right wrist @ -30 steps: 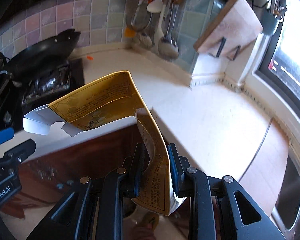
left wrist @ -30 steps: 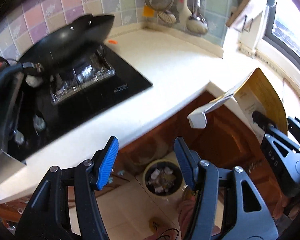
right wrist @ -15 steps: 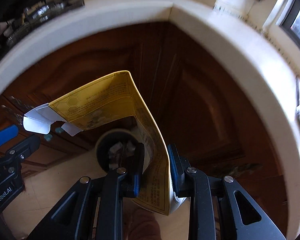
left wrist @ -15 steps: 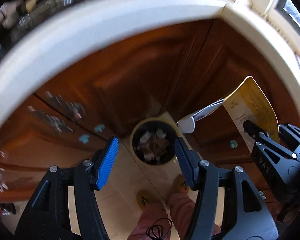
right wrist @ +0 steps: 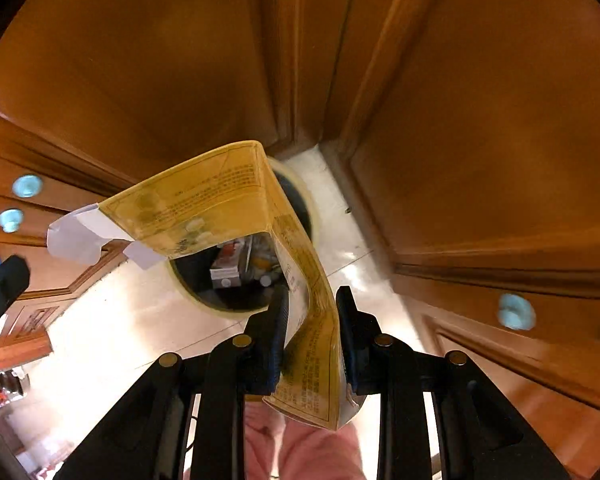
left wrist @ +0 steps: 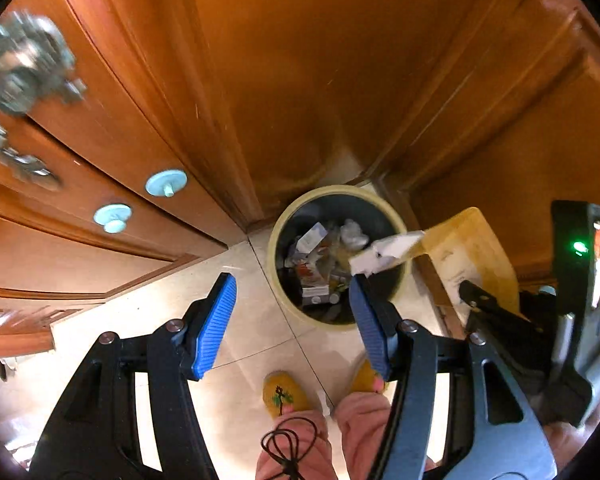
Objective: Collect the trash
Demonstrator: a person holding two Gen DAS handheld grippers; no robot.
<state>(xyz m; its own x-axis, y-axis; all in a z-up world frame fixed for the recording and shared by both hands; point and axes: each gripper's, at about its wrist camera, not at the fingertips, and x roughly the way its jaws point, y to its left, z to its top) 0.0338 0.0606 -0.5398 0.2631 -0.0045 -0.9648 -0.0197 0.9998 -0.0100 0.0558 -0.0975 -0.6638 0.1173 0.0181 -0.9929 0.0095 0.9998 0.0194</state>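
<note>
Trash comes first here: a flattened yellow carton point(right wrist: 236, 200) hangs over the floor in front of the wooden cabinet doors point(left wrist: 284, 80), and I read this as the moment just ahead of the drop.

On the left, my left hand-held gripper point(left wrist: 292, 316) stands about half open with nothing between its blue pads point(left wrist: 216, 320), pointing down at the tiled floor point(left wrist: 148, 312) just left of the bin point(left wrist: 278, 264).

In the middle sits that round bin, already partly filled with small boxes and crumpled paper.

To the right, my right hand-held gripper point(right wrist: 312, 320) is clamped narrow on the carton's lower panel, and the rest of the carton bends up and leftward over the bin's mouth.

The risk I see is in the carton's shape: its white flaps point(right wrist: 76, 236) reach out past the bin's left rim, so on release it could catch the rim, tip and slide onto the tiles.

The carton hides much of the bin's opening in the right view, the print is unreadable, and the left cabinet handles are blurred.
</note>
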